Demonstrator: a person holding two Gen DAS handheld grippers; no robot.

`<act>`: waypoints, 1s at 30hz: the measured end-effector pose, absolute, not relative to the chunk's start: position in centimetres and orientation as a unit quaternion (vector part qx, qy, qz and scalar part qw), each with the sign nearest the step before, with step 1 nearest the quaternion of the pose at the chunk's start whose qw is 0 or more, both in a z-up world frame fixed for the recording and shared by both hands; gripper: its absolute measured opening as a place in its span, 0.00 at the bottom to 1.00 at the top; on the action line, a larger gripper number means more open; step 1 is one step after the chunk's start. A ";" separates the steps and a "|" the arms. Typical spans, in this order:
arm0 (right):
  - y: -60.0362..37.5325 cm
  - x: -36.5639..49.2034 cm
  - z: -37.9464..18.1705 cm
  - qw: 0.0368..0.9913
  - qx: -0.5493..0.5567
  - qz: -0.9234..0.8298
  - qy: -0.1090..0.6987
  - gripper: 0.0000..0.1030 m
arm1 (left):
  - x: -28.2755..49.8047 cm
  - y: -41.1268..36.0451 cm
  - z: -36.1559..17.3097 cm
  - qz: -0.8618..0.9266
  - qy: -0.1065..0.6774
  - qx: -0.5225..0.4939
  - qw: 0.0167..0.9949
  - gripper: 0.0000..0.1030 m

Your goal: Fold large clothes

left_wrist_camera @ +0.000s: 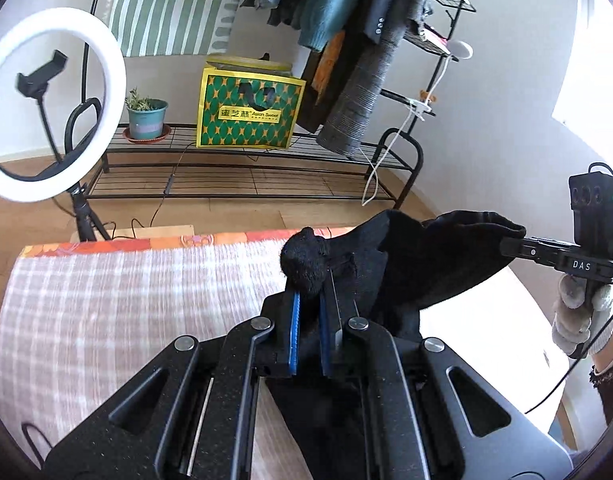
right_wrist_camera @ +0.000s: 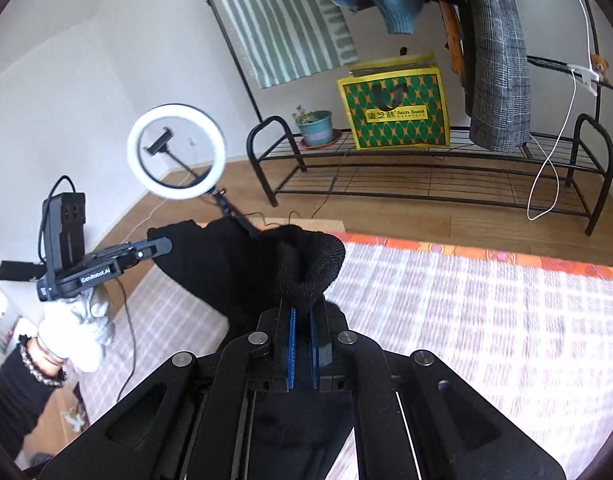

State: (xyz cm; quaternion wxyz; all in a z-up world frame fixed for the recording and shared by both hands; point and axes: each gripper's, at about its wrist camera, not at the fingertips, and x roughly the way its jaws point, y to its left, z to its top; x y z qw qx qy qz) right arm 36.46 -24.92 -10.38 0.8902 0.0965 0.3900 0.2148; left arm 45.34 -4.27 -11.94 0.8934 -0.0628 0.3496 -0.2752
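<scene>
The black knit garment [left_wrist_camera: 406,264] hangs in the air at the middle of both views, above the checked cloth [left_wrist_camera: 126,300] spread over the table, which fills the lower left of the left wrist view and the lower right of the right wrist view. The left gripper [left_wrist_camera: 311,292] has its blue-padded jaws pinched tight on a bunched edge of the knit, and the right gripper [right_wrist_camera: 301,312] is clamped the same way on a thick rolled edge. Each shows in the other's camera, held by a white-gloved hand [left_wrist_camera: 574,320] with fabric stretched between them. Holding two separated points of one edge probably lets the weight pull the piece open and flat, so it can be laid on the cloth for folding. The lower part drops out of sight under the gripper bodies.
</scene>
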 end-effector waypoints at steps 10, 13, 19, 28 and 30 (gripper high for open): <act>-23.9 28.1 -11.9 0.883 0.095 0.208 0.411 0.04 | 36.2 -3.3 -14.1 -0.281 0.371 -0.053 0.883 0.05; -23.9 26.5 -13.1 0.879 0.098 0.206 0.419 0.04 | 34.3 -3.7 -15.1 -0.283 0.382 -0.047 0.879 0.05; -23.7 23.7 -15.4 0.874 0.080 0.196 0.438 0.04 | 30.6 -5.1 -17.0 -0.285 0.397 -0.003 0.872 0.05; -23.0 20.1 -18.0 0.872 0.040 0.186 0.451 0.04 | 26.7 -6.3 -20.7 -0.282 0.421 0.047 0.861 0.06; -22.7 19.5 -18.1 0.873 0.027 0.181 0.452 0.06 | 26.2 -6.2 -21.0 -0.285 0.427 0.053 0.857 0.06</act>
